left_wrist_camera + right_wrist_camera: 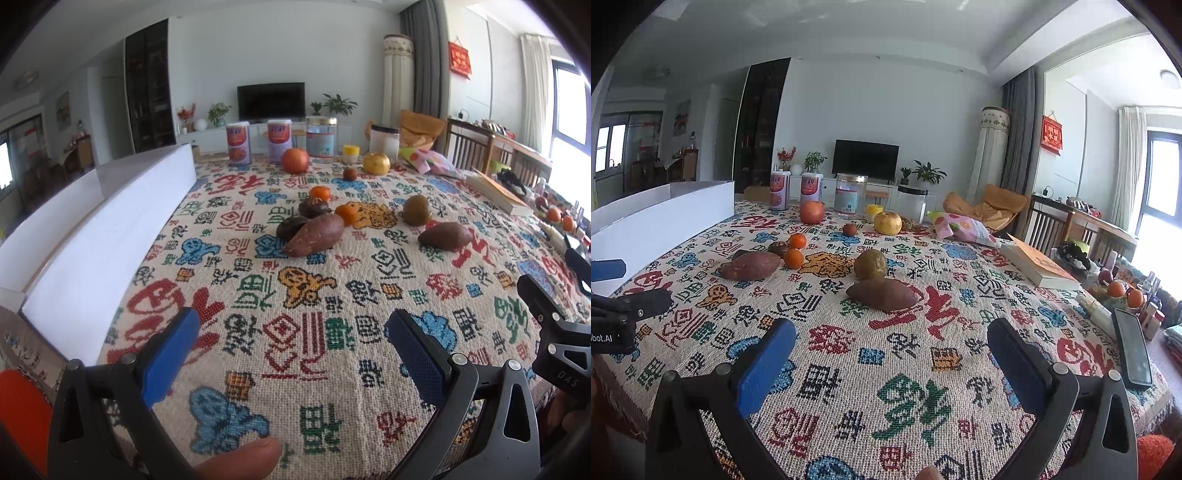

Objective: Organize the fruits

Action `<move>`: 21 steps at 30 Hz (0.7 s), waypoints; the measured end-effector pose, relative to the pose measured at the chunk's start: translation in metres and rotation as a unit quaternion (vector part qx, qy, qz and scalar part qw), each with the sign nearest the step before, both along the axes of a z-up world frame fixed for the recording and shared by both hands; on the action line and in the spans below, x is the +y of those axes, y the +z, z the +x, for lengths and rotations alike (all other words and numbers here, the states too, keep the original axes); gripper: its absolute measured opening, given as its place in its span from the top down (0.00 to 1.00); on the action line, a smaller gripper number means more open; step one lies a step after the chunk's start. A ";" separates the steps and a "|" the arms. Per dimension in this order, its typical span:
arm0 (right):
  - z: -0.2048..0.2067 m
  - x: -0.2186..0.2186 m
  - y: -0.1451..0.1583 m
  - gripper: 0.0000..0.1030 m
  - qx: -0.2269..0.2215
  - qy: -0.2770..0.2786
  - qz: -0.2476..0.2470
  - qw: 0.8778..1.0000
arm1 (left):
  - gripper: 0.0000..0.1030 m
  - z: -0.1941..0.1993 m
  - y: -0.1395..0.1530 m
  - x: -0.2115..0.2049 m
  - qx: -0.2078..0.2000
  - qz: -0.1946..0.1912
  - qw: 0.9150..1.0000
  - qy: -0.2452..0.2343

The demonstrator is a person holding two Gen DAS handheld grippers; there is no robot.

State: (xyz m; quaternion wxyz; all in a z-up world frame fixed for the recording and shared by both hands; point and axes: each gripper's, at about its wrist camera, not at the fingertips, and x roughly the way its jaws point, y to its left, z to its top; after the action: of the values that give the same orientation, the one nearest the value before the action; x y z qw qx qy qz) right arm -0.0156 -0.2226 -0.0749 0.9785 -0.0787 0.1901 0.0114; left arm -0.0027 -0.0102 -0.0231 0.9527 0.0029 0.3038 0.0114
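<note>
Both grippers spread wide over the cloth, holding nothing.
Left gripper (291,343) and right gripper (892,354) hang apart; fruits (871,264) lie mid-table, outside the white box (110,221), whose inside is hidden.

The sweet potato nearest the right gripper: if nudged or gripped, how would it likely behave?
The sweet potato lies on its side, long and tapered, so a nudge would probably pivot it rather than roll it straight. It looks firm, likely tolerating a solid pinch. The knitted tablecloth should limit sliding.
</note>
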 end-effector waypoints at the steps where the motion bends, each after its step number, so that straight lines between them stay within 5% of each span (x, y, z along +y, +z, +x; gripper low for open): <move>1: 0.000 0.000 0.000 0.00 0.000 0.000 0.000 1.000 | 0.00 0.000 0.000 0.000 0.000 0.000 1.000 0.000; 21: 0.000 0.000 -0.001 0.00 -0.002 0.001 -0.001 1.000 | 0.00 -0.001 0.000 0.000 0.000 0.001 1.000 -0.001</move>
State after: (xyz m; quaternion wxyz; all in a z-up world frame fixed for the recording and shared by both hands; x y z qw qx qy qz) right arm -0.0156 -0.2229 -0.0758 0.9789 -0.0798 0.1878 0.0123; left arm -0.0035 -0.0103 -0.0233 0.9526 0.0041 0.3040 0.0104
